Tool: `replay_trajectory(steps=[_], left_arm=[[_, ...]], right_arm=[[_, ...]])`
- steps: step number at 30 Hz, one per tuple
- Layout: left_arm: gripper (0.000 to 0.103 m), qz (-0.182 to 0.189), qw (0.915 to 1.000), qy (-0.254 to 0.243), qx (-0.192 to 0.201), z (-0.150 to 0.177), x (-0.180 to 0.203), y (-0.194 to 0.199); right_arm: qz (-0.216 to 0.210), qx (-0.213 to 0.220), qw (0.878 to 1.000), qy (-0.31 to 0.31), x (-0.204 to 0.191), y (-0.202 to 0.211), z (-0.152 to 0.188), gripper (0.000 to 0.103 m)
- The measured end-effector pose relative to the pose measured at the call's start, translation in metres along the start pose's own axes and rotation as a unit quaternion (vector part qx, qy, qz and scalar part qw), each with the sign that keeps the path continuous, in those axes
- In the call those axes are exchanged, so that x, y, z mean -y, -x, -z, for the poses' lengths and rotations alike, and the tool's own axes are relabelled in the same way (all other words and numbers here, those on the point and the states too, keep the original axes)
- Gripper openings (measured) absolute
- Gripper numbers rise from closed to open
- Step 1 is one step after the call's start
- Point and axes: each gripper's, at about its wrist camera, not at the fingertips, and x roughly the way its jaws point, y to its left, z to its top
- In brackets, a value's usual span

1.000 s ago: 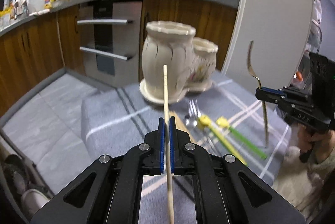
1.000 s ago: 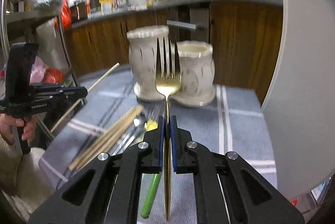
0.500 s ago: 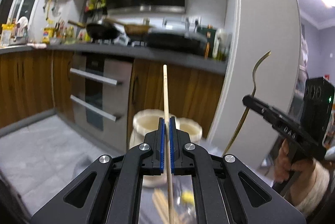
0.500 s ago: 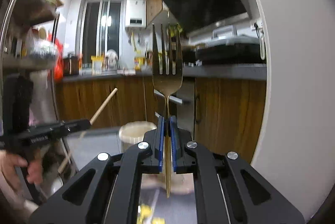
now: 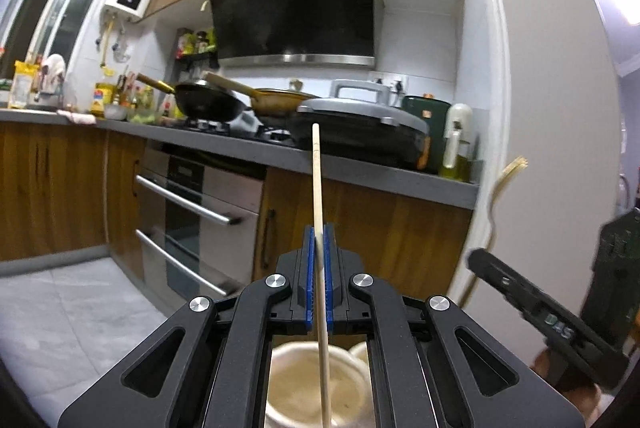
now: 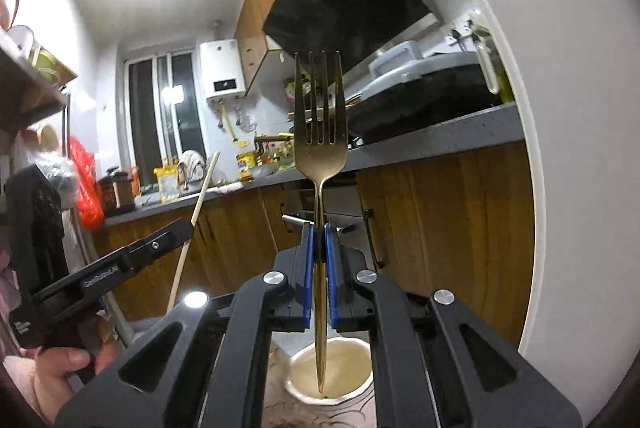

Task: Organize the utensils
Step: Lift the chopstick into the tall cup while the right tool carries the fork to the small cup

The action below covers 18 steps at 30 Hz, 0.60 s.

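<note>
Left wrist view: a kitchen with wood cupboards, an oven and pans on a grey counter. The left gripper squeezes a chopstick standing above a cream jar.

Right wrist view: the same kitchen. The right gripper squeezes a gold fork, prongs up, handle tip over a jar.

- Chopstick: pale wood.
- Fork: gold.
- Left gripper and right gripper: black, with blue pads.
- Jars: cream.
- Cabinets: brown woodgrain.
- Countertop: grey.
</note>
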Motion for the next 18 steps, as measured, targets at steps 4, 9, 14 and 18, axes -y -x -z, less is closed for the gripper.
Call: replay_trajectory(steps=[4, 9, 14, 18], left_arm=[[0.005, -0.023, 0.9997, 0.007, -0.007, 0.007, -0.009, -0.020], [0.005, -0.019, 0.9995, 0.014, -0.019, 0.025, -0.018, -0.008], [0.005, -0.003, 0.9983, 0.021, -0.053, 0.041, -0.024, 0.015], [0.005, -0.006, 0.9974, 0.013, -0.071, 0.050, -0.023, 0.025]], right_arm=[[0.006, -0.019, 1.000, -0.014, 0.008, -0.007, 0.010, 0.006], [0.004, -0.061, 0.998, -0.018, 0.014, -0.016, 0.023, 0.006], [-0.001, -0.090, 0.996, -0.006, 0.012, -0.018, 0.036, 0.006], [-0.005, -0.109, 0.994, -0.004, 0.008, -0.021, 0.040, 0.006]])
